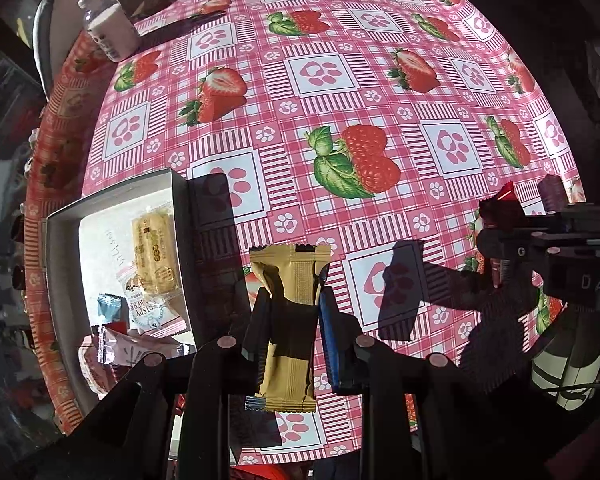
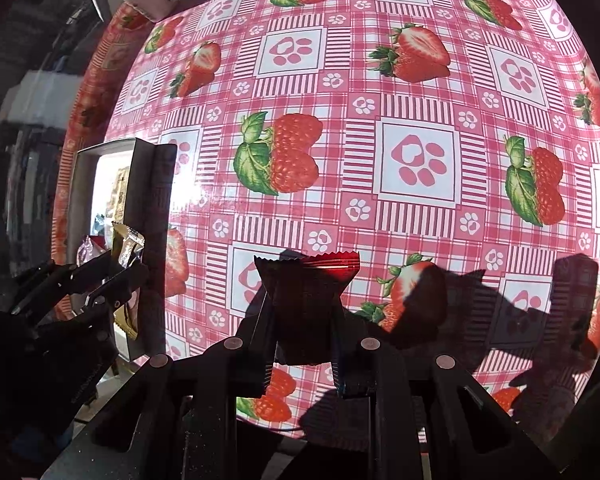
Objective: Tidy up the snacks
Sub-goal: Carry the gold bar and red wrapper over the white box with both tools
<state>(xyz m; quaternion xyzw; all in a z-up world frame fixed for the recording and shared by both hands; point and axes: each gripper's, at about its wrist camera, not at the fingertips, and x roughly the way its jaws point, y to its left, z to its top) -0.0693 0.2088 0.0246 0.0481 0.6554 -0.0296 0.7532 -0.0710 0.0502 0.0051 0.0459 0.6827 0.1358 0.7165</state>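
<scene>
Snacks: tan bar (image 1: 290, 320) pinched in left gripper (image 1: 288, 312), held lengthwise above the tablecloth (image 1: 340, 80). Dark red packet (image 2: 306, 312) clamped in right gripper (image 2: 302, 320), jaws narrow on its waist, sawtooth end up. Both hang clear of the cloth. Box (image 1: 62, 248) sits at table's left edge, already holding several wrapped snacks. Judgement: both items are being carried to the box.

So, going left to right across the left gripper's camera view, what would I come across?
Grey box of snacks → tan snack bar held in the left gripper → right gripper holding a red packet.
</scene>
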